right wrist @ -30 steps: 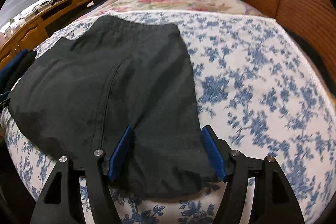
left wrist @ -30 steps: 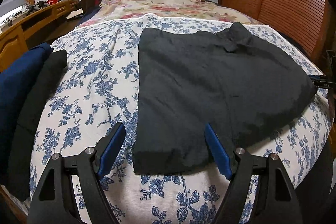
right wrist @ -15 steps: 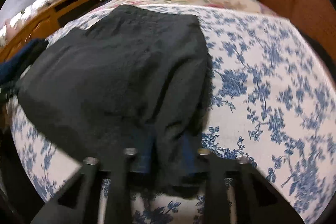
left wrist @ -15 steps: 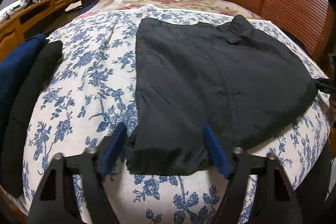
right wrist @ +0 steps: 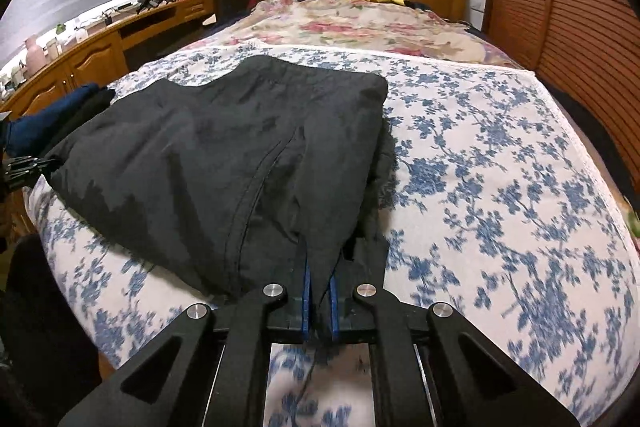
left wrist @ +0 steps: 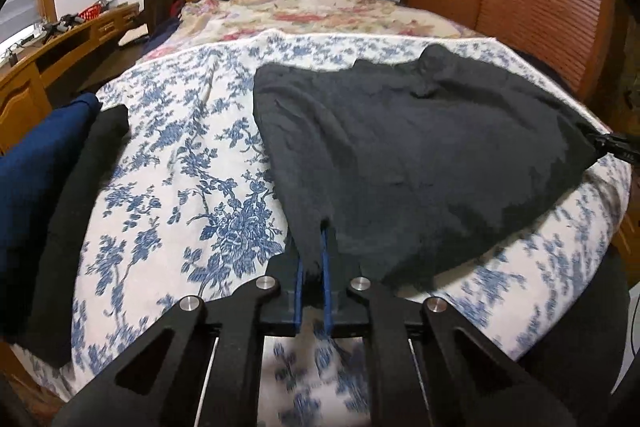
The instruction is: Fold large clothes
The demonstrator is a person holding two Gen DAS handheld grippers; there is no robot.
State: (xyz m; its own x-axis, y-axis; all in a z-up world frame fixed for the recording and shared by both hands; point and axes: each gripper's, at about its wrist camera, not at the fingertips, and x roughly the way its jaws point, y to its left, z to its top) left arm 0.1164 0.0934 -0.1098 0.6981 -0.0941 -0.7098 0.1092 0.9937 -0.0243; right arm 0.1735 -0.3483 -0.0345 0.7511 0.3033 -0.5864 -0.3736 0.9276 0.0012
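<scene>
Left wrist view shows the left gripper [left wrist: 312, 259] clamped on the near hem of the black garment [left wrist: 400, 147], which lies spread on the blue-flowered bedspread [left wrist: 180, 167]. Right wrist view shows the right gripper [right wrist: 319, 283] pinching the garment's other near corner.

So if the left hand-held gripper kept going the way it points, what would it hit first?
Likely the black garment it already clamps; the left hand-held gripper points down across it toward the floral bedspread underneath.
</scene>
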